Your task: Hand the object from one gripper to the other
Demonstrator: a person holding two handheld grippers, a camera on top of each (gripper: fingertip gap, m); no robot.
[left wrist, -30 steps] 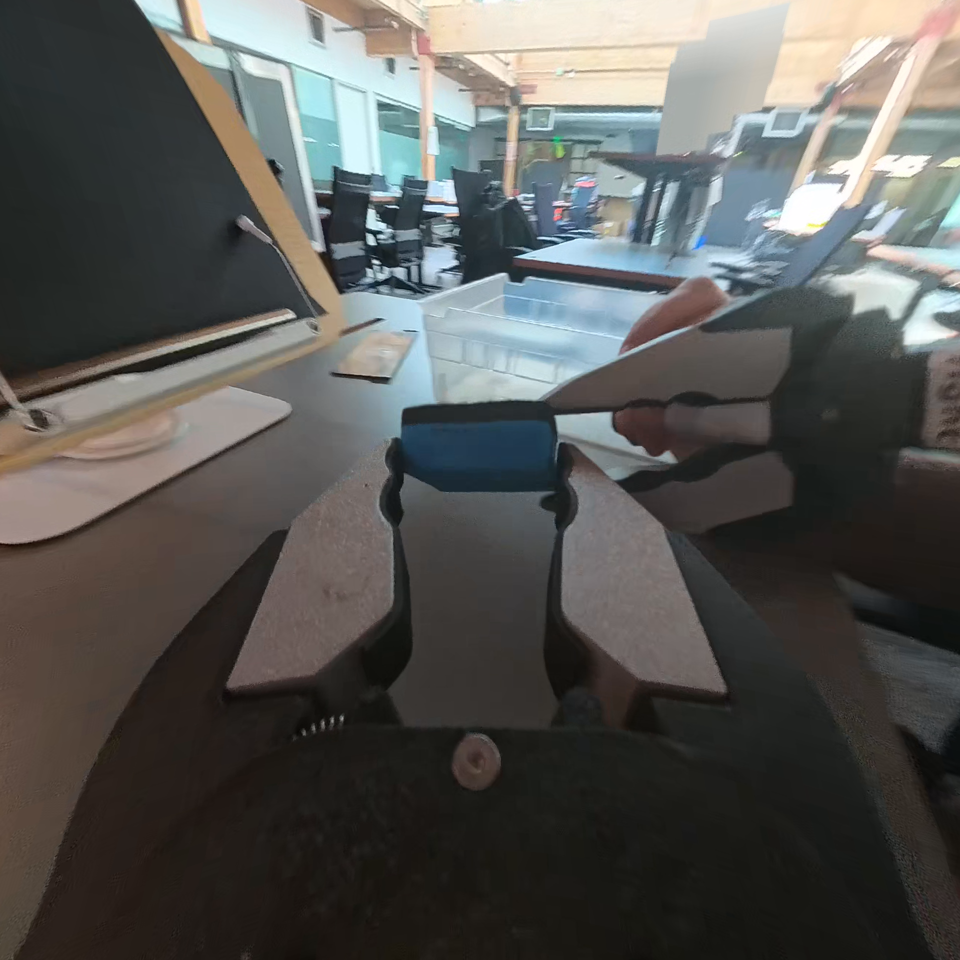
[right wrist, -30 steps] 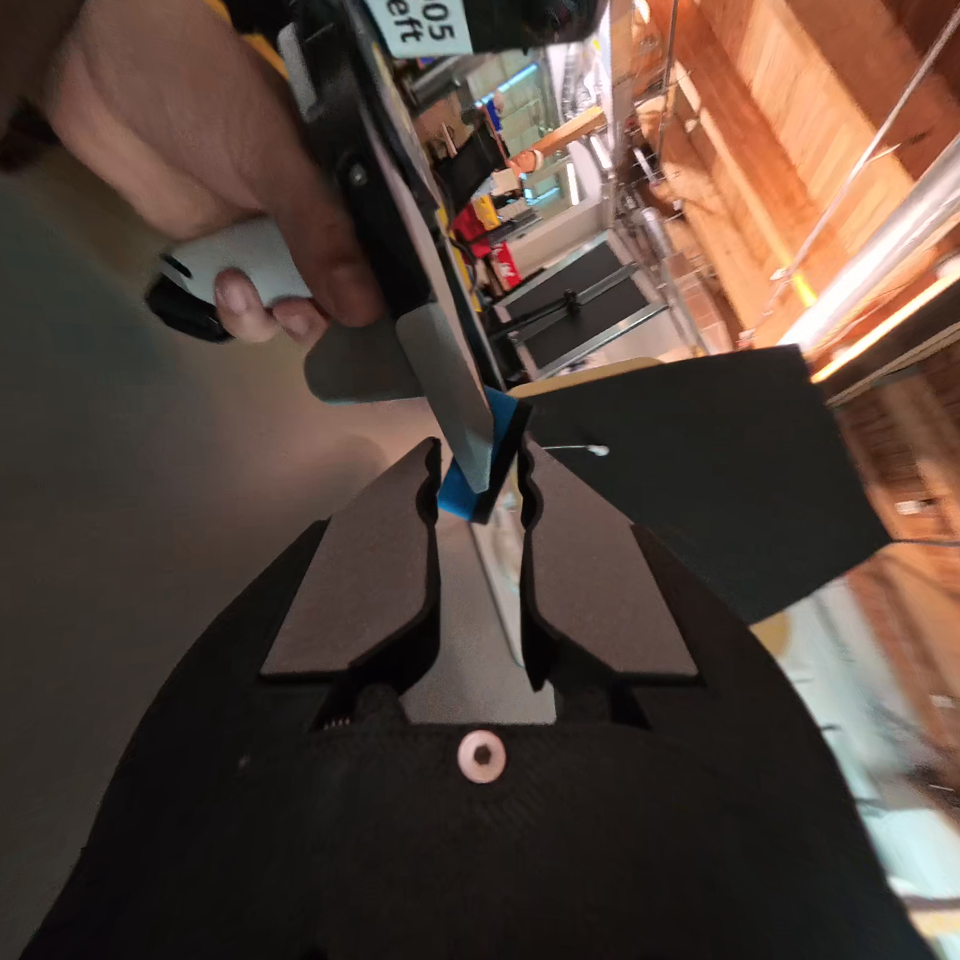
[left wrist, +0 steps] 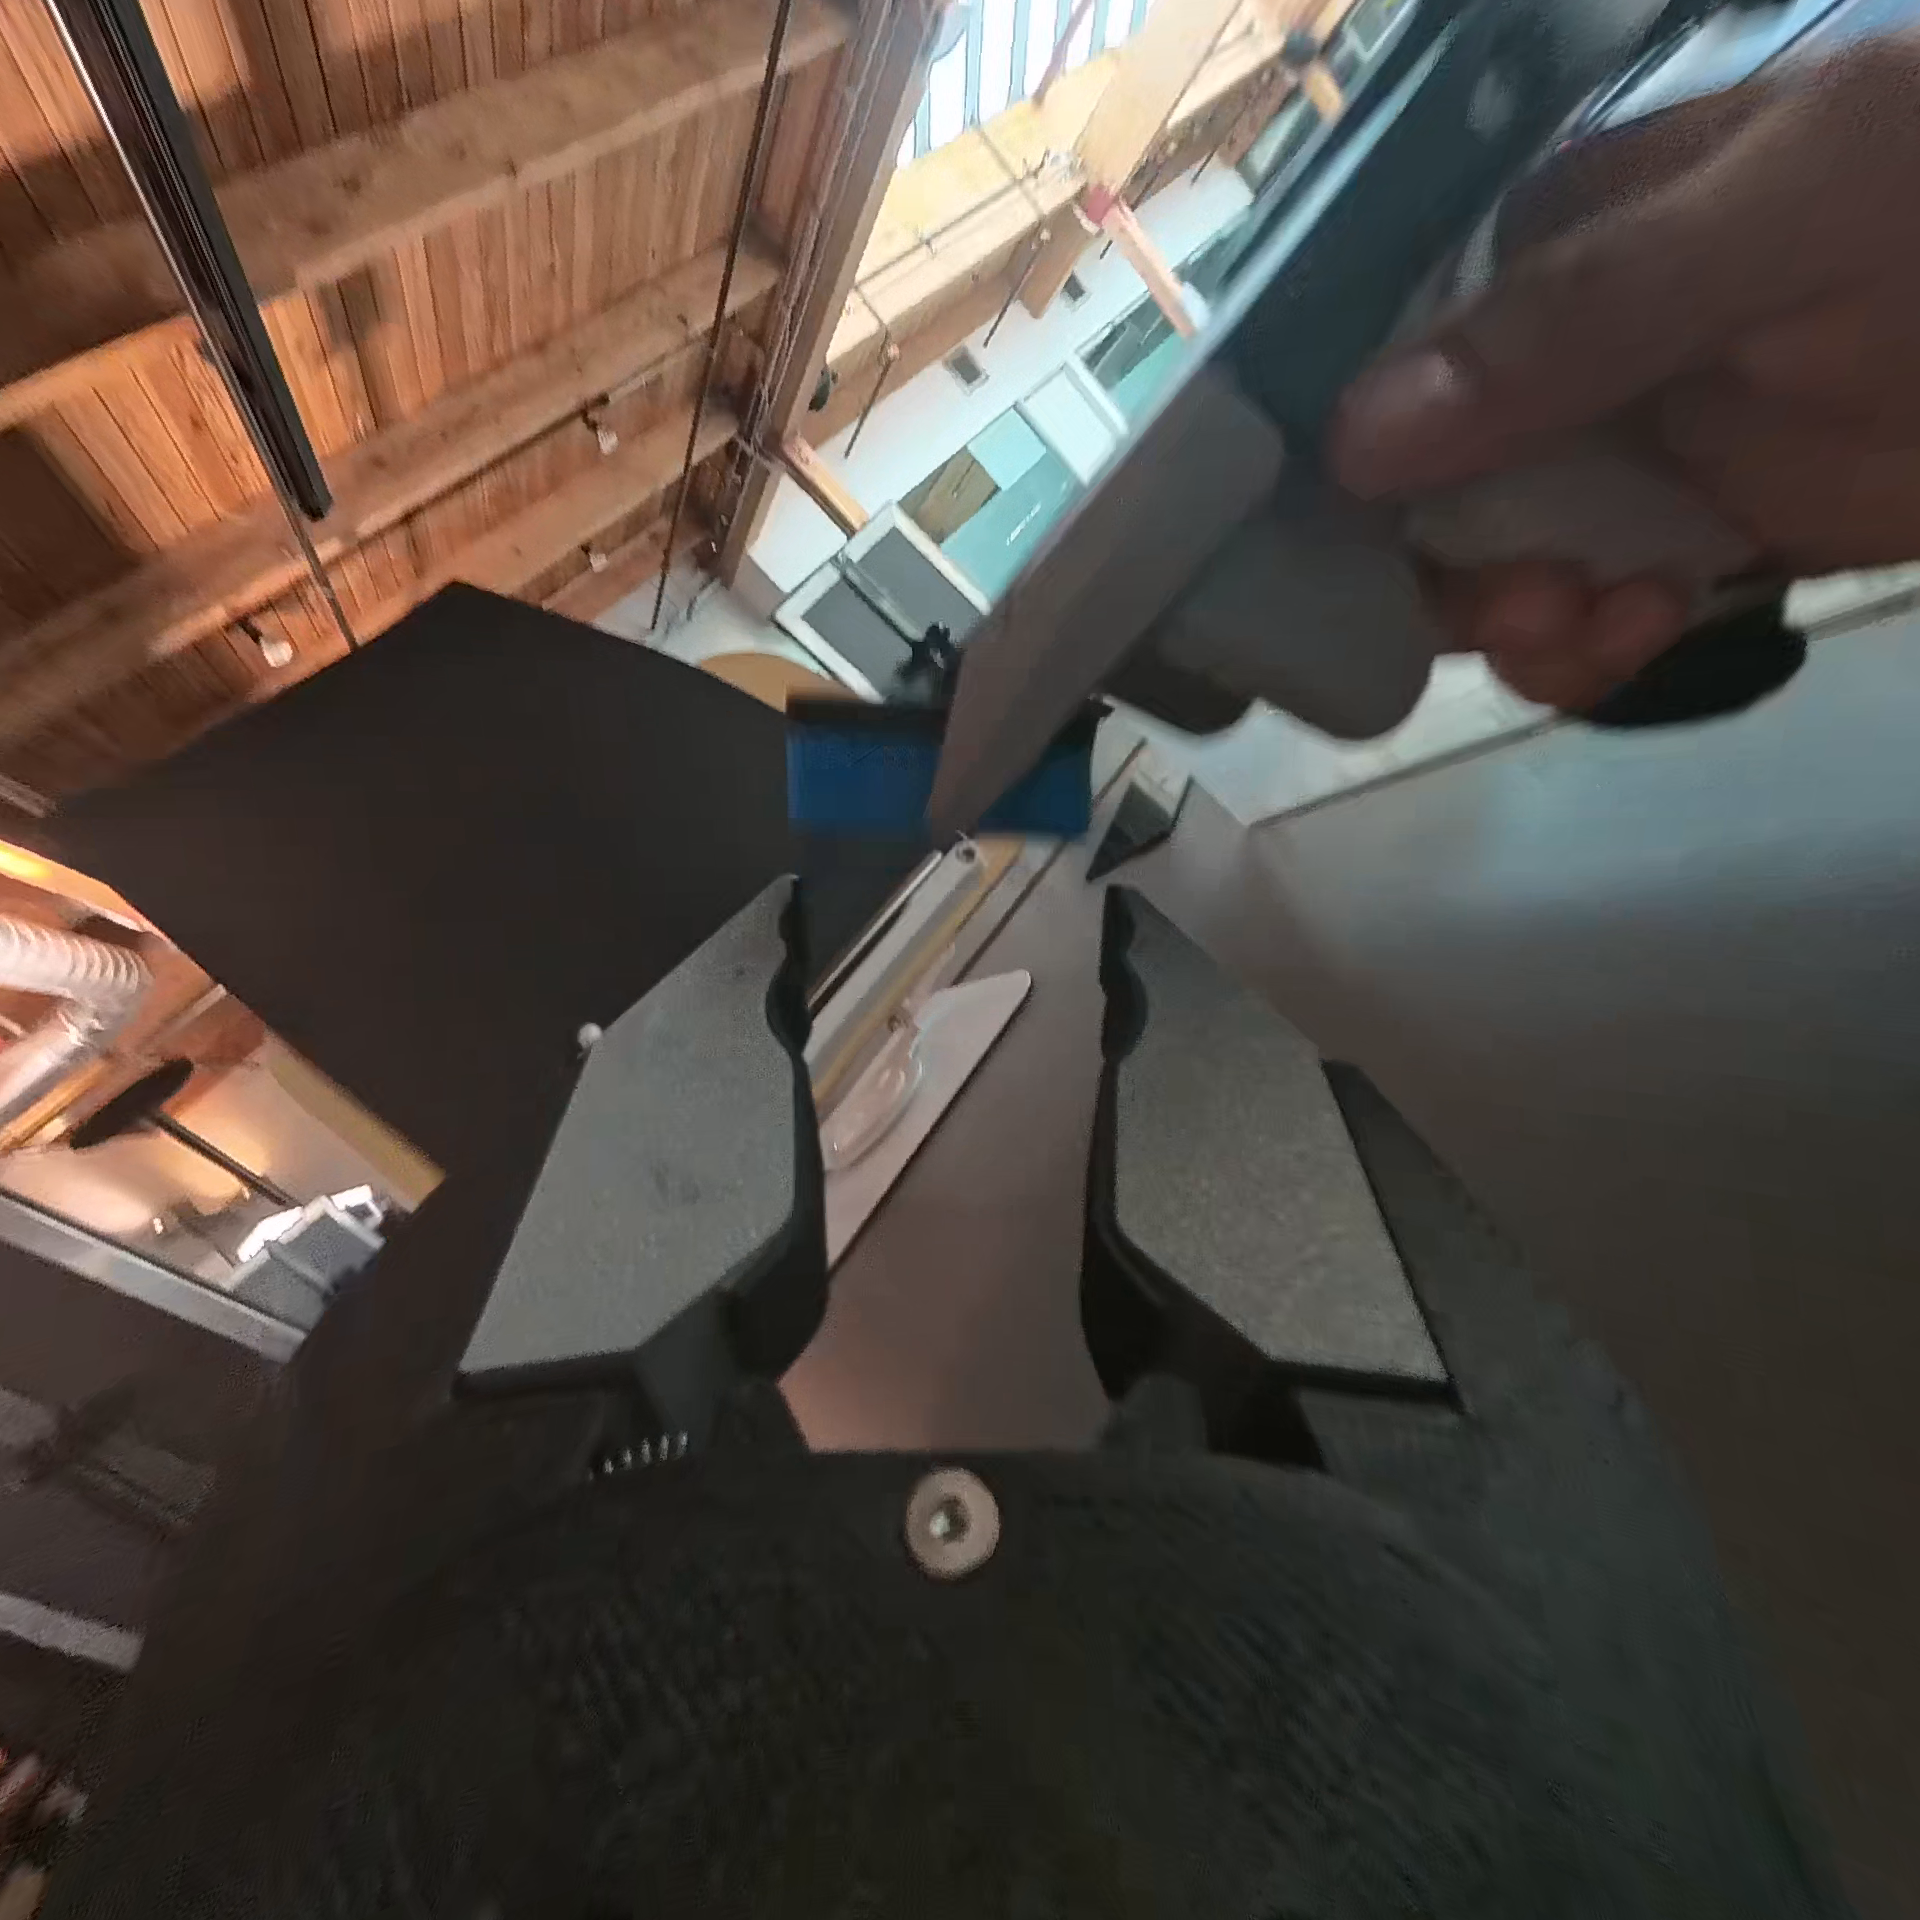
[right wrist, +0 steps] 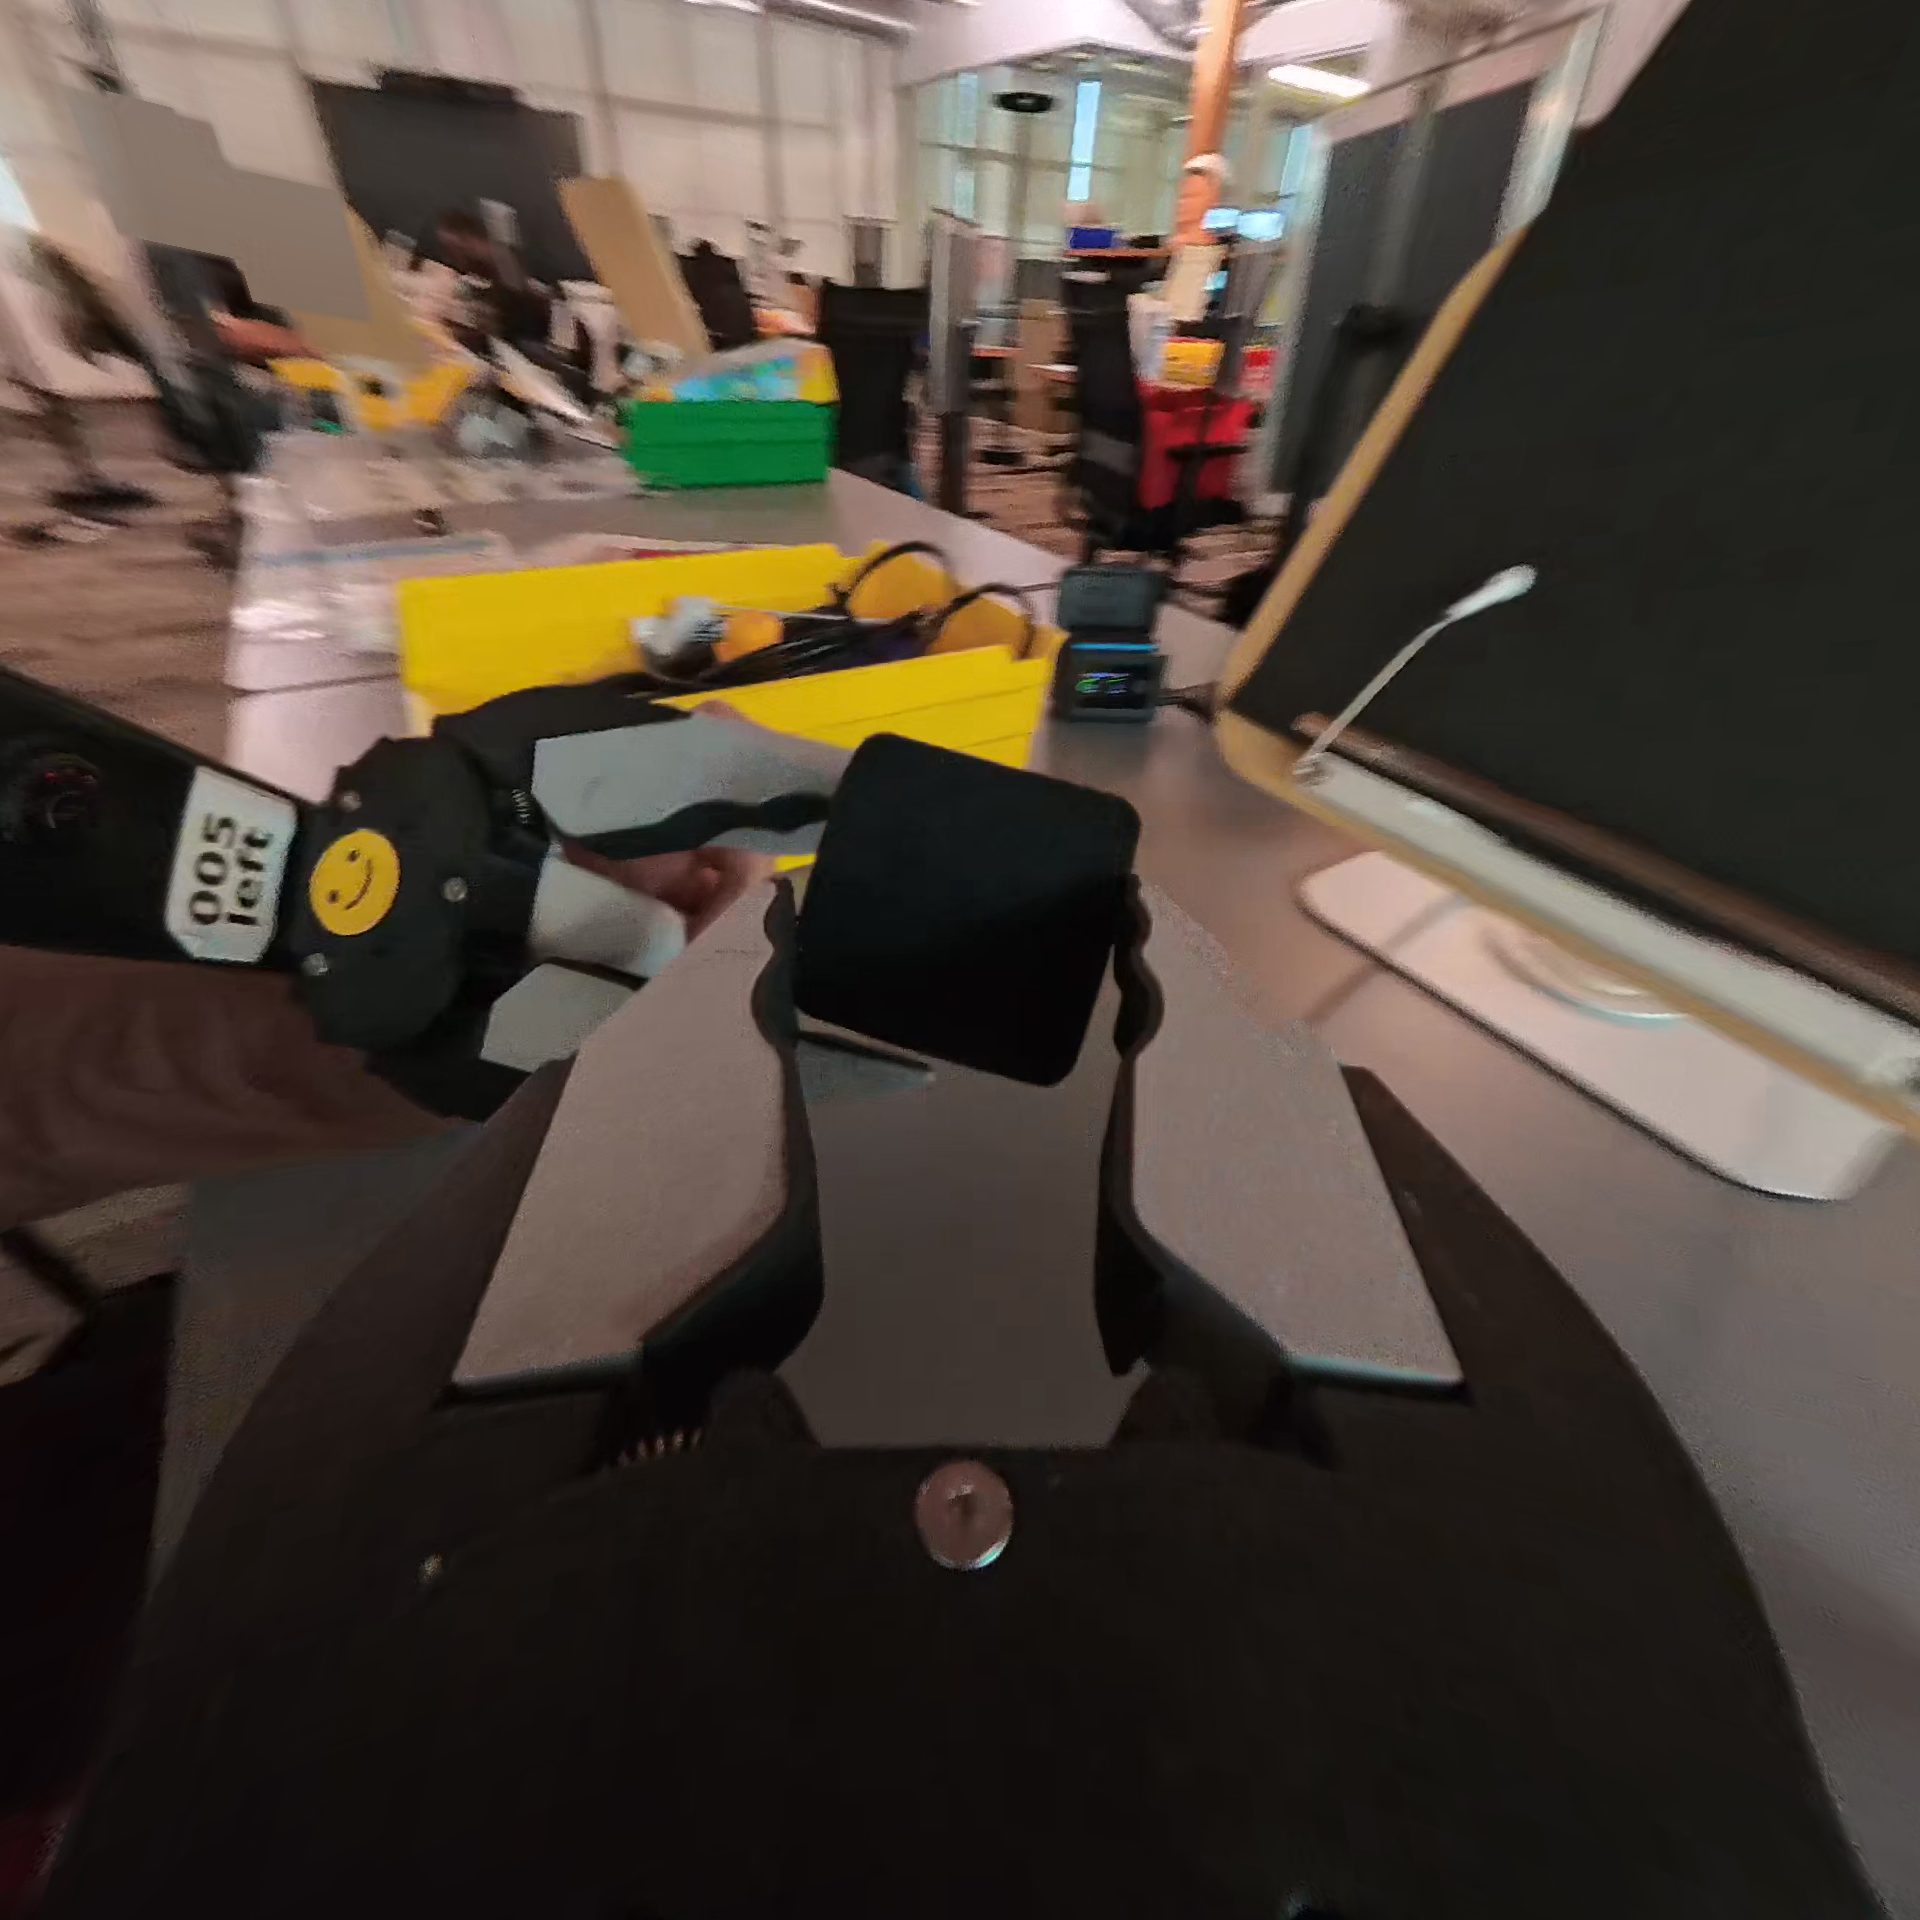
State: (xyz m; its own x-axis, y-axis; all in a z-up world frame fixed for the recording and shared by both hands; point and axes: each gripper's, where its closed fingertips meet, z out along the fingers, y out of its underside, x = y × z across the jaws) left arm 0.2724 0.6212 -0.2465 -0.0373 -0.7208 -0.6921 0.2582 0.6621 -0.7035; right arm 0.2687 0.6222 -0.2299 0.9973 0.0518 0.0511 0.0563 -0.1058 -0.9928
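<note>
Grey tabletop (right wrist: pixel 1558 1351) under wood-beamed ceiling (left wrist: pixel 416 260); right tool (right wrist: pixel 951 940) clamping blue-black block (right wrist: pixel 961 904), left tool (left wrist: pixel 951 914) spread, empty.

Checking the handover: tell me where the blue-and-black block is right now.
The blue-and-black block sits clamped between the right claw fingertips in the right wrist view, with the open left claw just left of it and the yellow bin behind.

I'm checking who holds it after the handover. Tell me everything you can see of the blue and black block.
The block is a flat, rounded-corner slab, foam-like, with a black face and blue sides. It is held off the table, tilted, clamped between the fingertips of the right hand-held gripper. The left hand-held gripper is open and clear of it.
</note>
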